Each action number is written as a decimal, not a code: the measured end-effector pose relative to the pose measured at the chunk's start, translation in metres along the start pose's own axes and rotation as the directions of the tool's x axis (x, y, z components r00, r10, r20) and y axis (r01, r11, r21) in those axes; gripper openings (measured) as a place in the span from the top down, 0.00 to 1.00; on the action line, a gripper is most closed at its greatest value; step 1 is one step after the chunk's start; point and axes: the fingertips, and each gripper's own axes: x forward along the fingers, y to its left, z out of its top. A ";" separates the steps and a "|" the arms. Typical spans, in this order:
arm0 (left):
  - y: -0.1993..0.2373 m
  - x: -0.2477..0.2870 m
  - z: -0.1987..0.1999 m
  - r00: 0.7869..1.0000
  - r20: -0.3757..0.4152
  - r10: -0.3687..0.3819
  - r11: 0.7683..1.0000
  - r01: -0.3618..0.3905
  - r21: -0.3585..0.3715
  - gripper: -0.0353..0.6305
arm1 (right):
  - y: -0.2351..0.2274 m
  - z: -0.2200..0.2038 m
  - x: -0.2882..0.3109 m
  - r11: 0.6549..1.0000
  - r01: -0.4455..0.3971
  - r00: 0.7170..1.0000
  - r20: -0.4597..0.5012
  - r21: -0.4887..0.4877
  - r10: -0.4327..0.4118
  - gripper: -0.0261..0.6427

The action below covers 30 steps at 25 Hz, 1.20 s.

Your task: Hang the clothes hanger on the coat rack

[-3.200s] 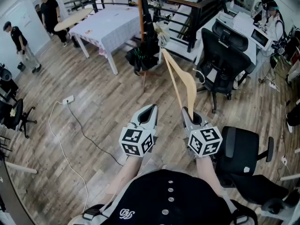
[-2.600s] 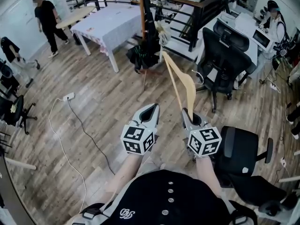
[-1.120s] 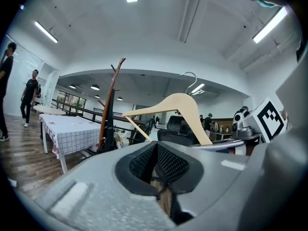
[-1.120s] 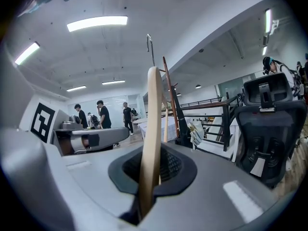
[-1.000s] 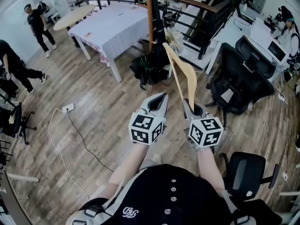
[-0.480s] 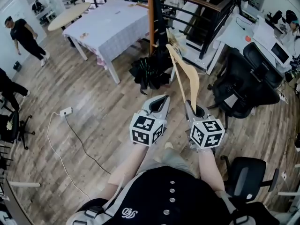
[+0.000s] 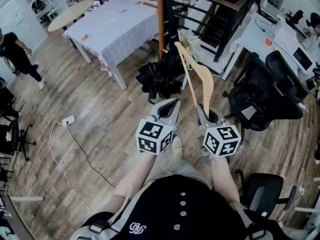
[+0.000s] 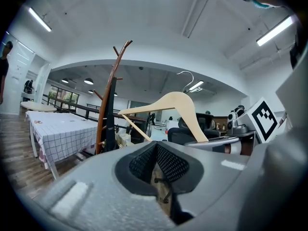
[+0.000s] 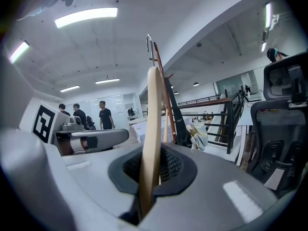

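Two grippers side by side: right gripper jaws pinch clothes hanger by one arm end, hook fwd, prob. to reach coat rack ahead; left gripper jaws pressed together, empty.

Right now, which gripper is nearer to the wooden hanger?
Right. The right gripper is shut on the hanger at its lower end; the left gripper sits beside it, not touching.

clothes hanger: pale bare wood, smooth, soft sheen | hook: thin bright metal wire | coat rack: red-brown wood, glossy varnish | my right tool, my left tool: grey matt plastic shells | pads: black, dimpled, rubber-like | floor: wood-grain planks, matt | table, upper left: checked cloth cover
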 end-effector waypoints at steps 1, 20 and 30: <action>0.005 0.006 0.002 1.000 -0.001 0.000 1.000 0.000 0.003 0.94 | -0.004 0.004 0.007 1.000 0.002 1.000 0.003 0.002 -0.002 0.96; 0.110 0.133 0.067 0.996 0.051 0.068 0.997 -0.070 0.034 0.94 | -0.094 0.089 0.146 1.000 -0.027 0.998 0.051 -0.011 0.027 0.96; 0.129 0.196 0.085 0.997 0.054 0.051 0.997 -0.054 0.055 0.94 | -0.134 0.112 0.189 0.999 -0.034 0.998 0.053 -0.040 0.036 0.96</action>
